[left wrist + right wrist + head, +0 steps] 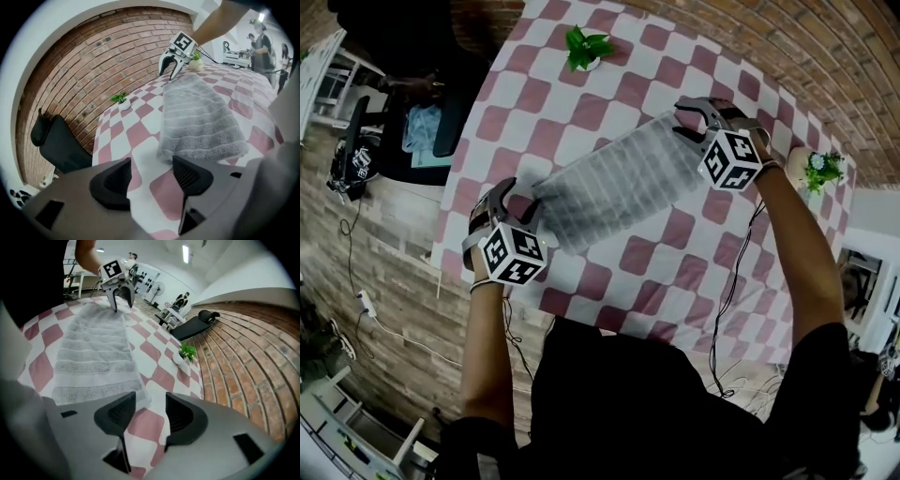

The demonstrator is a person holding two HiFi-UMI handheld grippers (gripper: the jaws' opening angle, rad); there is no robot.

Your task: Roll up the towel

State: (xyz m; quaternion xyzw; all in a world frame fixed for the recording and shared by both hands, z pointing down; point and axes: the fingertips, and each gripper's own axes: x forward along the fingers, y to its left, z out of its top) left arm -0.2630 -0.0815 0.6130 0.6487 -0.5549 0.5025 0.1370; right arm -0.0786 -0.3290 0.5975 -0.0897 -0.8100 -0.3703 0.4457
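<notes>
Grip status: the left gripper is released, its pads apart over bare cloth with nothing between them. The right gripper is likewise released and empty, with a corner of the towel just ahead of its inner pad.

Location: the towel lies flat on the pink-and-white checked tablecloth. It runs slantwise between the two grippers, one short end just in front of each.

Handling, as judged:
- Soft, limp terry; light; not fragile.
- It will sag and crease wherever it is unsupported, and may drag the cloth beneath it.
- The pile should give the pads good purchase, so slipping is unlikely.
- Best hold is a short end, pinched at or near its two corners so the edge turns over evenly. A hold at mid-length would only bunch it.

Appearance: grey, a long rectangle, with ribbed bands running across its width and a plainer border at each end. The end nearest the left gripper looks plump, possibly doubled; this cannot be confirmed. No roll is started.

Beyond: a small potted plant stands well clear of the towel, near the table's far side.
</notes>
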